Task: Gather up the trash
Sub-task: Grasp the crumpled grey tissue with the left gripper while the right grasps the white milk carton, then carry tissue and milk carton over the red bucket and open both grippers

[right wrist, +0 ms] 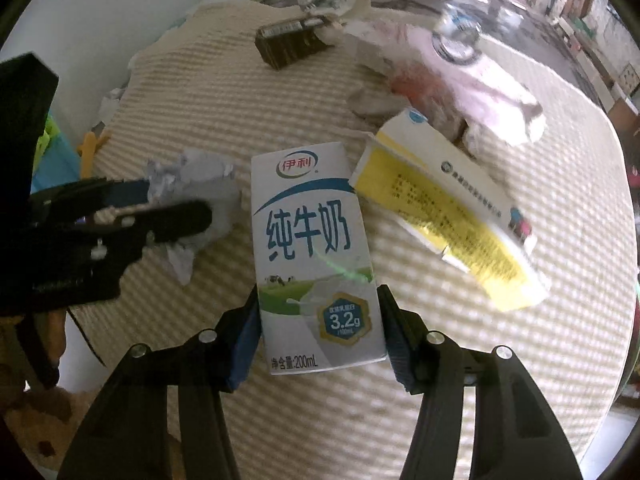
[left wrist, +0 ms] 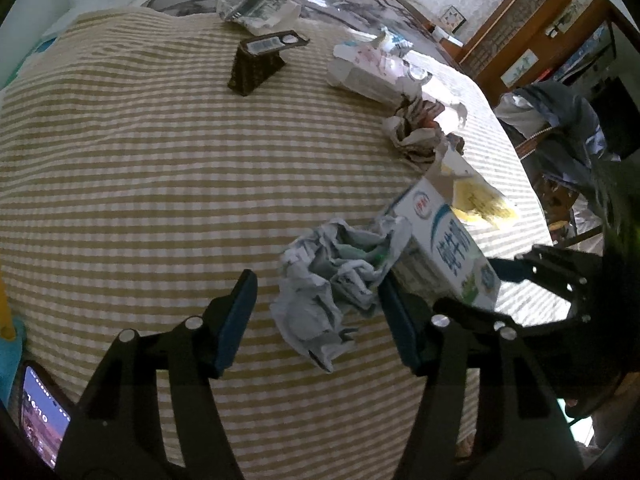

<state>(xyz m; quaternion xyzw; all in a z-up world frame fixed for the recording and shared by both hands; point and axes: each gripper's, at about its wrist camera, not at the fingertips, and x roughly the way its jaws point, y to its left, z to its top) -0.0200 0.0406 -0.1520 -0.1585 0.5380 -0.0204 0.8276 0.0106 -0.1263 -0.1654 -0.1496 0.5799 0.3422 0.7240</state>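
Observation:
A crumpled white paper ball (left wrist: 332,280) lies on the striped tablecloth (left wrist: 140,184) between the fingers of my left gripper (left wrist: 316,300), which is open around it; its right finger is close to the paper. A white milk carton (right wrist: 316,256) sits between the blue pads of my right gripper (right wrist: 318,320), whose jaws are against its sides. The carton also shows in the left wrist view (left wrist: 448,248), with the right gripper (left wrist: 552,276) at its far end. The left gripper (right wrist: 120,216) and paper ball (right wrist: 196,184) show in the right wrist view.
A yellow and white flat box (right wrist: 452,208) lies beside the carton. A dark brown carton (left wrist: 256,64), crumpled brown wrapper (left wrist: 416,132), white tissue packs (left wrist: 372,68) and a plastic bag (left wrist: 256,4) lie farther back. A phone (left wrist: 40,416) sits near left. The table edge runs along the right.

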